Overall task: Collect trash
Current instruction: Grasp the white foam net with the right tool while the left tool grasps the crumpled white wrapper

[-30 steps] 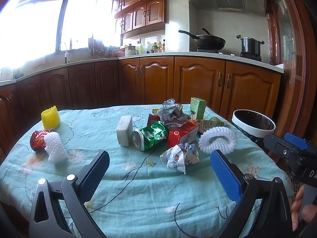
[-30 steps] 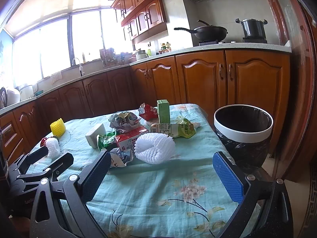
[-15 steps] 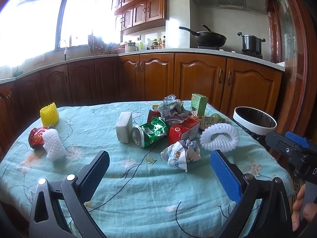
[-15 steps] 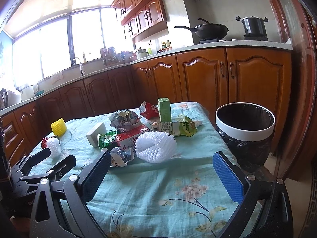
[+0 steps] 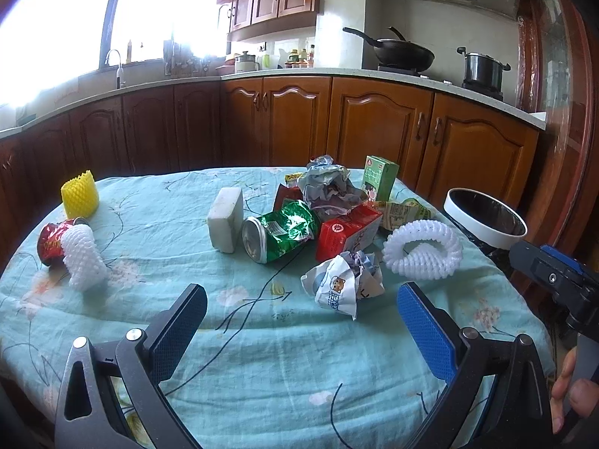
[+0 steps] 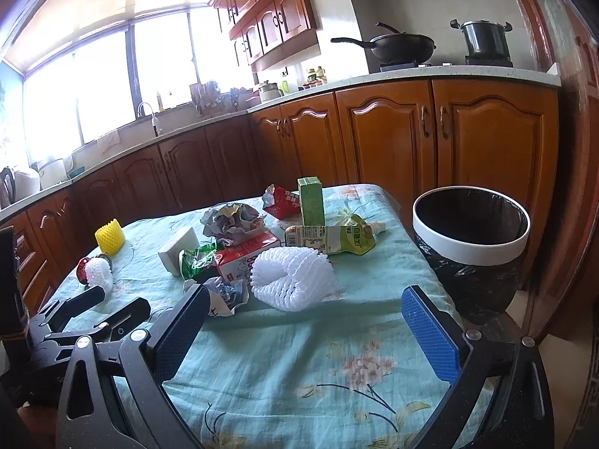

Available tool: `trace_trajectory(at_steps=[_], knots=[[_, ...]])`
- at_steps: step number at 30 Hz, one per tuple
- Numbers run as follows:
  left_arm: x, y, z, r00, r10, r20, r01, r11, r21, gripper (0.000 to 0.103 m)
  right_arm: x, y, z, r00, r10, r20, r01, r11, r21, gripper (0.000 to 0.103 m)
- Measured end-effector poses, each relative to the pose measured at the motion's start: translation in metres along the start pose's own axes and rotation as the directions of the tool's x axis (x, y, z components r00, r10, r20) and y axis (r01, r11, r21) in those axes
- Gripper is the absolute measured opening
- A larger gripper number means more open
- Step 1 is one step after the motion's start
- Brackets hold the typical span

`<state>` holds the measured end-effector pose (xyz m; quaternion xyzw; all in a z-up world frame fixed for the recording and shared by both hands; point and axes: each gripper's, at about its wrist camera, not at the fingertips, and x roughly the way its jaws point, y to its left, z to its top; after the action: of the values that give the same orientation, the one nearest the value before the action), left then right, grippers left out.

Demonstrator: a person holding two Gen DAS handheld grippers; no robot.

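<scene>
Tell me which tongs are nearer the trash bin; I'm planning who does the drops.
Right. The right tongs hover over the table edge beside the trash bin; the left tongs sit further left, toward the table's middle.

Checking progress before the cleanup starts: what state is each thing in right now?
Left gripper: open, empty.
Right gripper: open, empty.
Bin: upright, lined, looks empty.
Green can: crushed, on its side.
Green carton: upright.
Red carton: lying down.
Paper wad: crumpled.
Pouch: lying flat.
</scene>
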<state>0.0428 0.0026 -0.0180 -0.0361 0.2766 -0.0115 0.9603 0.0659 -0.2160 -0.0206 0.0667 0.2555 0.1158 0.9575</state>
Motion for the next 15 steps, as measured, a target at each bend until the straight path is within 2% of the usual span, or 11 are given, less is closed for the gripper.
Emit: trace_trajectory(at_steps=[5, 11, 15], knots=[[0.015, -0.003, 0.007, 0.999, -0.015, -0.046, 0.015, 1.000, 0.008, 0.099, 0.012, -0.007, 0.005, 1.000, 0.009, -0.026, -0.008, 1.000, 0.018, 0.097], [0.039, -0.001, 0.015, 0.991, -0.039, -0.128, 0.039, 0.999, -0.006, 0.087, 0.037, -0.012, 0.010, 0.996, 0.008, -0.089, -0.009, 1.000, 0.000, 0.083], [0.055, -0.001, 0.020, 0.985, -0.055, -0.161, 0.054, 0.998, -0.012, 0.084, 0.054, -0.010, 0.010, 0.990, 0.024, -0.137, -0.024, 1.000, 0.001, 0.075]])
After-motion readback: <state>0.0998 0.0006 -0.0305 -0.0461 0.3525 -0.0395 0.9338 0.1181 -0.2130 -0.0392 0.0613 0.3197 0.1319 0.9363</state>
